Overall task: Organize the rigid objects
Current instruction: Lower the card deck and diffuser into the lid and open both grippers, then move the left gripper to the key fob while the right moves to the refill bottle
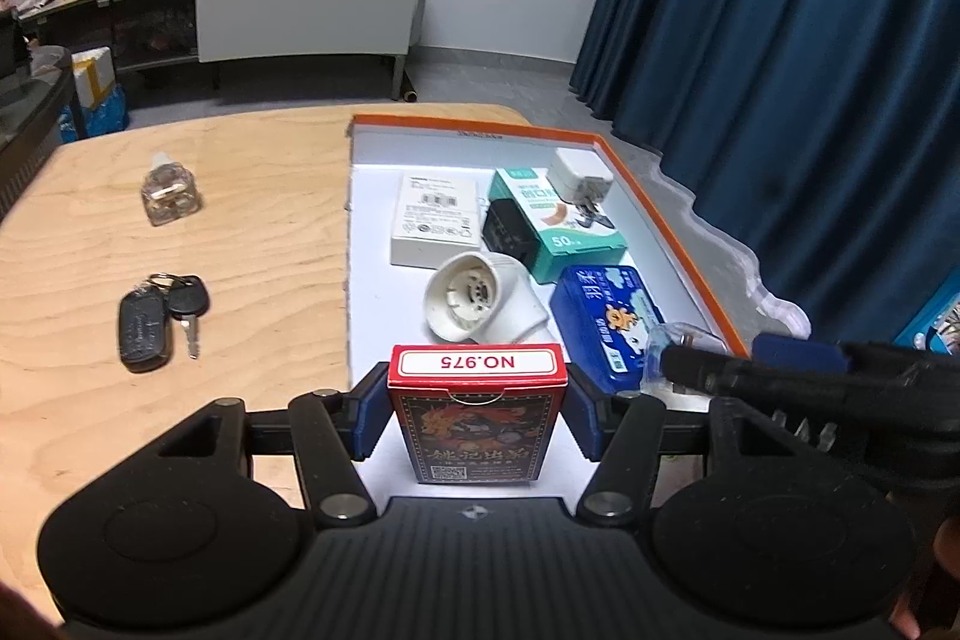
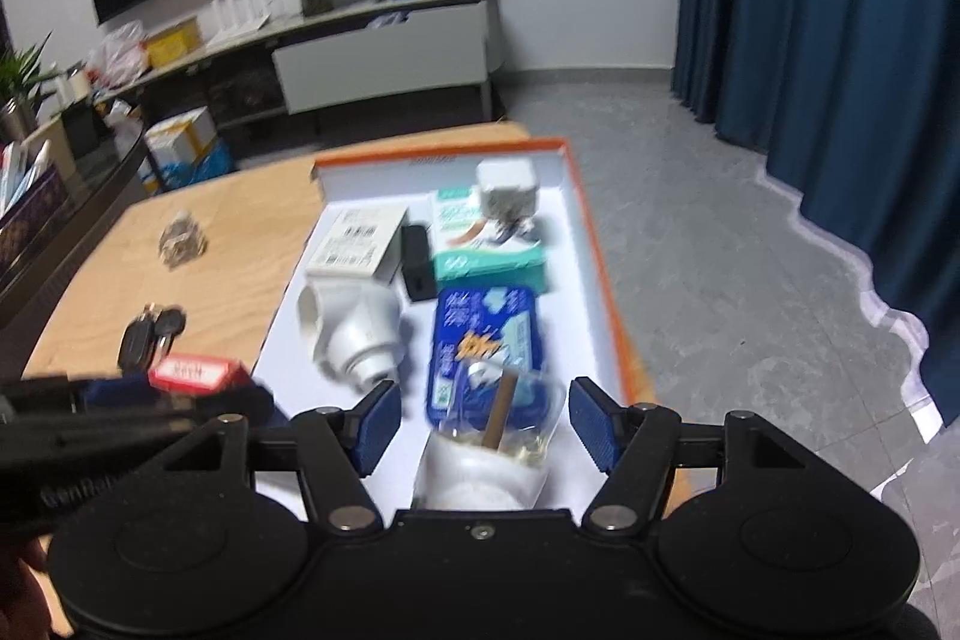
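Observation:
My left gripper (image 1: 477,415) is shut on a red and black card box (image 1: 477,412) marked NO.975, held over the near end of the orange-rimmed white tray (image 1: 660,214). My right gripper (image 2: 483,421) is open over the tray's near right part; a clear bottle with a white cap (image 2: 492,442) lies between its fingers, not clamped. The tray holds a white box (image 1: 435,220), a teal box (image 1: 555,220), a blue case (image 1: 606,322), a white lamp socket (image 1: 480,304), a black block (image 1: 507,232) and a white charger (image 1: 579,175).
On the wooden table (image 1: 258,220) left of the tray lie a small glass bottle (image 1: 168,193) and a key bunch with a black fob (image 1: 159,319). Blue curtain (image 1: 810,70) hangs at right. A TV cabinet (image 1: 240,10) stands behind.

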Motion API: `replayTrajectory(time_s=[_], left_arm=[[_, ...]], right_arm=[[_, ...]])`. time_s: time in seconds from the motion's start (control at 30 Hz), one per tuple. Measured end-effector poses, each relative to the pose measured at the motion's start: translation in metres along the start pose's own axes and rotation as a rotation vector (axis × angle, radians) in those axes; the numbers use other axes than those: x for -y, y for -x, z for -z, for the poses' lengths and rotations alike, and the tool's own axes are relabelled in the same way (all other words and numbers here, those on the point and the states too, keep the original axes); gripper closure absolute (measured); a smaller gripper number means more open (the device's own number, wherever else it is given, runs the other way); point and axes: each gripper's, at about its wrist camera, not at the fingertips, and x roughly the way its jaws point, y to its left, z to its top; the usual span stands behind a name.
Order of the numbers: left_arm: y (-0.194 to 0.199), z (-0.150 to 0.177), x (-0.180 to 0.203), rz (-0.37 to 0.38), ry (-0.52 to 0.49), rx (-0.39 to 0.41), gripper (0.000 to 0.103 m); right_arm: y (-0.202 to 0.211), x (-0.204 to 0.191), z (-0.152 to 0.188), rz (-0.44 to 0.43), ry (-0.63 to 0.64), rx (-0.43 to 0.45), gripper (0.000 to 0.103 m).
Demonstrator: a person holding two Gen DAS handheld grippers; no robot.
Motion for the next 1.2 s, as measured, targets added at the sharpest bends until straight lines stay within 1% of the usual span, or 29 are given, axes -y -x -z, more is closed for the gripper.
replayTrajectory(time_s=[0.03,0.1,0.13,0.17,0.23,0.3,0.43,0.6,0.77,0.87,1.0,1.2], left_arm=[[0.0,0.0,0.001,0.016,-0.007,0.002,0.042],[0.0,-0.001,0.005,0.043,-0.017,0.004,0.036],[0.0,-0.002,0.006,0.051,-0.016,0.009,0.03],[0.001,-0.002,0.006,0.053,-0.02,0.019,0.027],[0.004,-0.004,0.006,0.043,-0.023,0.033,0.026],[0.006,-0.006,0.0,0.03,-0.004,0.042,0.023],[0.013,-0.01,-0.019,-0.016,0.043,0.056,0.021],[0.027,-0.019,-0.055,-0.091,0.11,0.093,0.019],[0.036,-0.021,-0.092,-0.188,0.191,0.108,0.017],[0.037,-0.018,-0.111,-0.218,0.229,0.096,0.017],[0.035,-0.016,-0.126,-0.26,0.245,0.074,0.017],[0.026,-0.01,-0.145,-0.301,0.255,0.043,0.017]], right_arm=[[0.002,0.002,-0.001,0.009,-0.009,0.009,0.026],[0.004,0.006,-0.004,0.026,-0.026,0.021,0.025],[0.005,0.007,-0.005,0.042,-0.032,0.027,0.025],[0.005,0.009,-0.007,0.048,-0.037,0.031,0.025],[0.008,0.011,-0.008,0.043,-0.048,0.038,0.025],[0.01,0.01,-0.01,0.048,-0.046,0.048,0.025],[0.015,0.002,-0.013,0.053,-0.029,0.072,0.025],[0.029,-0.006,-0.022,0.072,-0.028,0.148,0.024],[0.036,-0.014,-0.03,0.036,-0.015,0.178,0.023],[0.032,-0.022,-0.029,0.017,0.011,0.163,0.023],[0.026,-0.039,-0.029,-0.037,0.046,0.131,0.023],[0.019,-0.067,-0.028,-0.092,0.104,0.11,0.023]])
